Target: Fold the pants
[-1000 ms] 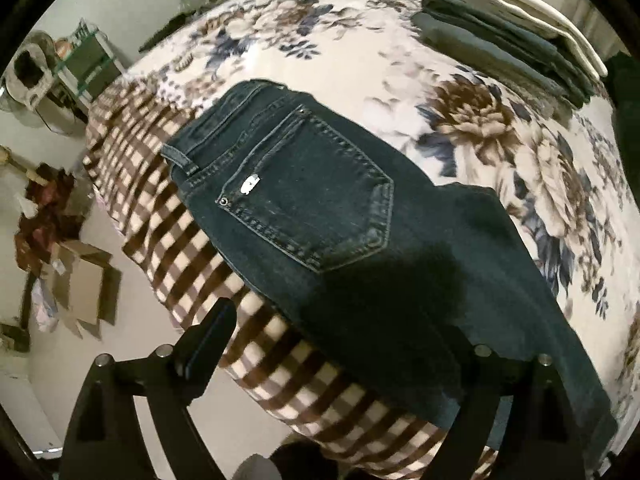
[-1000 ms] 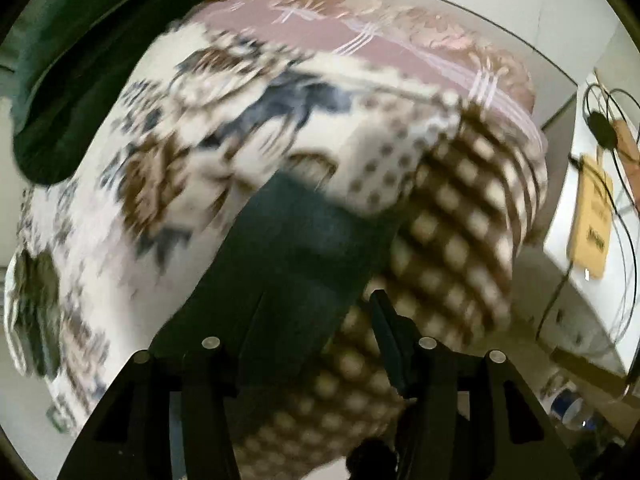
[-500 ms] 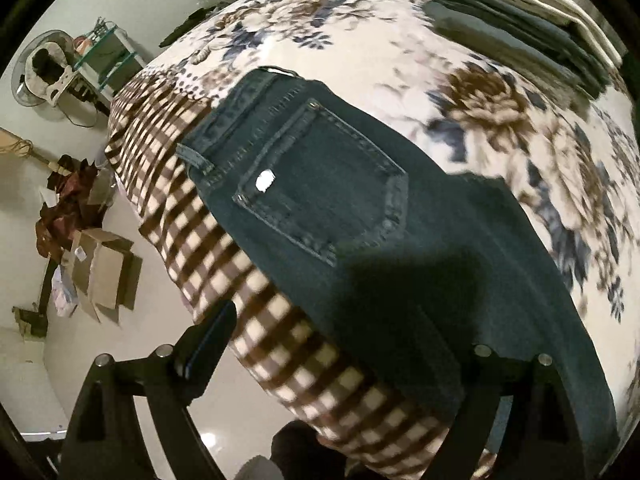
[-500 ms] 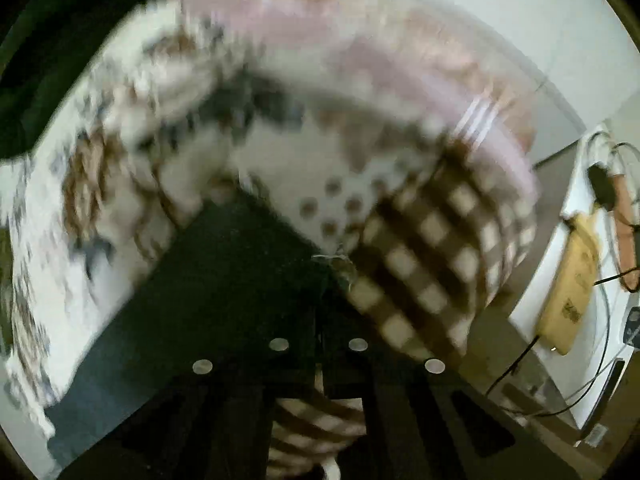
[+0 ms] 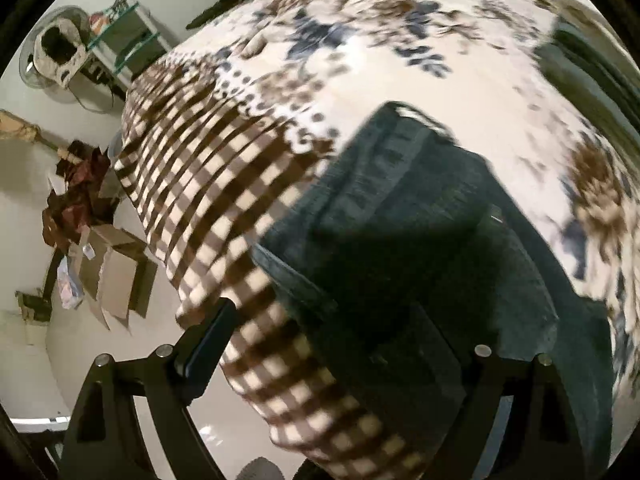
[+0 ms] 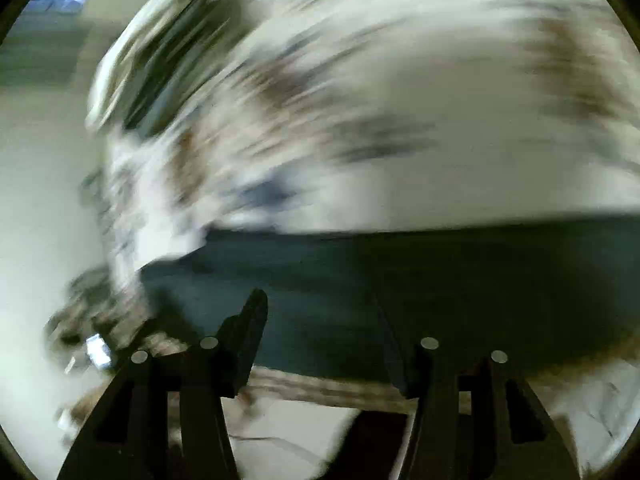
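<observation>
Since the earlier frame, the right gripper [image 6: 324, 336] has reopened. Left view: left gripper [image 5: 332, 344] spread wide, empty, over jeans [image 5: 420, 248] at the bed [image 5: 360, 60] edge. Right view, blurred: jaws apart, gripping nothing, above jeans [image 6: 440, 276].

I am working in a home bedroom: a bed [image 5: 360, 60] under a floral blanket with a brown checked border fills my left view, a standing fan [image 5: 56, 56] and a small glass shelf [image 5: 124, 36] stand by the wall, and flattened cardboard boxes [image 5: 116, 276] lie on the pale floor
</observation>
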Demonstrator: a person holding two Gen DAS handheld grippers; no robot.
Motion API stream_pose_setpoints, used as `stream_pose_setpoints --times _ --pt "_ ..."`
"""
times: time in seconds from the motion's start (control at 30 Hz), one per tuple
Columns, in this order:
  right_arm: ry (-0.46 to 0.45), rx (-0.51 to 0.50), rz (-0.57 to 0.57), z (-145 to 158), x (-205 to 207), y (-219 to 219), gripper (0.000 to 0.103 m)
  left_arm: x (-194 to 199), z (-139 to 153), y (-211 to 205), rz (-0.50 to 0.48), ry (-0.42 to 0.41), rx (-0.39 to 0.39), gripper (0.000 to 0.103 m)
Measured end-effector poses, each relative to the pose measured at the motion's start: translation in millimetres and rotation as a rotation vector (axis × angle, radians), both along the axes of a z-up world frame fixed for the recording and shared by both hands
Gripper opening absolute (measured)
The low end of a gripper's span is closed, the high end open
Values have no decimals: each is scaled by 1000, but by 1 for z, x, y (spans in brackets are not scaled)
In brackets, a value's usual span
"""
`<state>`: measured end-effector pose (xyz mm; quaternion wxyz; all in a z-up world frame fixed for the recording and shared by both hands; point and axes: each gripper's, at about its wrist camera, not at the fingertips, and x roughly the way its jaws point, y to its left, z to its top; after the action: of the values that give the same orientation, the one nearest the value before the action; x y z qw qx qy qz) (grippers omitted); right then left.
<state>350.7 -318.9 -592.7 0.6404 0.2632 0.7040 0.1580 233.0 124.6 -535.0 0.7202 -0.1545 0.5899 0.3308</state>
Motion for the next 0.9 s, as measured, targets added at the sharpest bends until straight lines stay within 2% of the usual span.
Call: stream_pose_setpoints --times 0.03,0.13,0.23,0.3,0.33,0.37,0.47,0.63,0.67,0.8,0.83,0.87,0.9 --pt "13 11 54 -16 17 37 56 0 -5 7 9 10 -9 89" --pt "73 5 142 -56 43 109 56 -2 -21 22 8 61 -39 91" --pt "108 -109 229 -87 61 149 56 -4 -28 29 -18 55 -73 95" --pt "99 -154 242 -94 65 156 43 -5 -29 32 -32 58 -90 95" --pt "79 -149 242 -94 65 154 10 -5 -29 33 -34 60 -96 95" --pt "72 -135 227 -90 67 151 8 -4 -29 34 -36 63 -102 95" --pt "36 -119 173 -68 74 140 7 -1 -30 38 -40 69 -119 95" --pt "5 -116 139 -53 75 120 7 3 -33 46 -64 73 -134 96" --pt "2 -118 146 -59 77 136 7 4 -34 46 -69 74 -133 96" --pt "106 -75 168 -89 79 145 10 2 -29 46 -63 75 -149 95" --pt "110 -57 163 -86 81 139 19 -1 -23 46 -59 68 -153 95" --pt "94 -50 159 -80 82 133 36 -3 -18 47 -54 59 -153 95" --pt "72 -40 157 -72 82 127 43 -6 -13 48 -49 45 -152 95"
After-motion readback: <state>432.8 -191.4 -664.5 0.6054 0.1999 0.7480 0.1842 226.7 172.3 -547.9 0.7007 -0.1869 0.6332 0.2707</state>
